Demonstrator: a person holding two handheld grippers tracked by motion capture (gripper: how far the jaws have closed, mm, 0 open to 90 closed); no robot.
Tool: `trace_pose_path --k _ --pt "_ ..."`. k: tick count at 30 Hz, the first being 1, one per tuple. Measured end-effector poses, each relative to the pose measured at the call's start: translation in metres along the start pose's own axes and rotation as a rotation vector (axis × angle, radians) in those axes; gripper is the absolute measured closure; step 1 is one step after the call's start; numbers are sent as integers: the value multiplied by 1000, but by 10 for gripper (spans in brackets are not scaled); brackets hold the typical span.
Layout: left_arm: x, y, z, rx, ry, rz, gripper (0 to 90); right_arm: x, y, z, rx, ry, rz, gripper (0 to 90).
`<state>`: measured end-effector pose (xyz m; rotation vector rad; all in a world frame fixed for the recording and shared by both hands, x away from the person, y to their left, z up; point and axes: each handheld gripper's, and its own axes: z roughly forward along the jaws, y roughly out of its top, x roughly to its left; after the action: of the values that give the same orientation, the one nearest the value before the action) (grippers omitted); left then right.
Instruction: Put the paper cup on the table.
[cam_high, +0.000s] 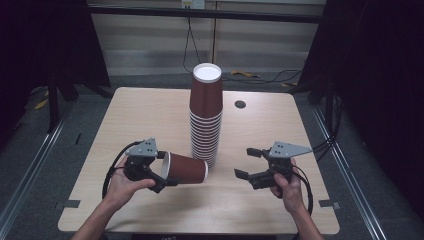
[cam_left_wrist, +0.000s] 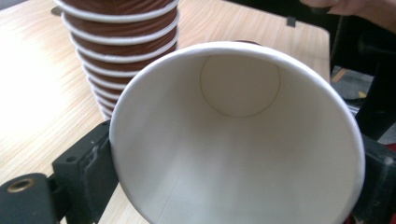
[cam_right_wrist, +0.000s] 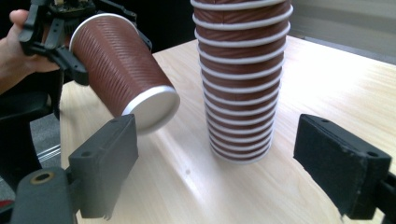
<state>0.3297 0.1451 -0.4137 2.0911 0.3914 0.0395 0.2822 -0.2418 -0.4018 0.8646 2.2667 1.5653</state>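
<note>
Between the right gripper (cam_right_wrist: 215, 177)'s wide-apart black jaws, a tall stack of ribbed brown paper cups (cam_right_wrist: 240, 79) stands upside down on the light wooden table (cam_right_wrist: 336, 84). Towards the table's left edge, the left gripper (cam_right_wrist: 51, 35) clamps a single brown paper cup (cam_right_wrist: 121, 70), tilted, base downward.

Tall stack of brown ribbed paper cups (cam_high: 205, 117), upside down, mid-table. Single brown cup (cam_high: 183, 168) lies sideways just left of stack base, white-rimmed mouth facing left, held off the table.
</note>
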Motion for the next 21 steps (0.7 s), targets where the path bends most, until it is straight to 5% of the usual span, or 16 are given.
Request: trace_pose_path --k 7,16,21 --pt "8 0 -9 55 47 -25 80 -2 -9 -11 -25 -70 15 137" --pt "26 3 -22 105 96 -56 80 -3 -13 -9 -13 -84 16 136" --pt "37 3 -23 146 161 -127 78 -4 -15 -9 -11 -89 23 136"
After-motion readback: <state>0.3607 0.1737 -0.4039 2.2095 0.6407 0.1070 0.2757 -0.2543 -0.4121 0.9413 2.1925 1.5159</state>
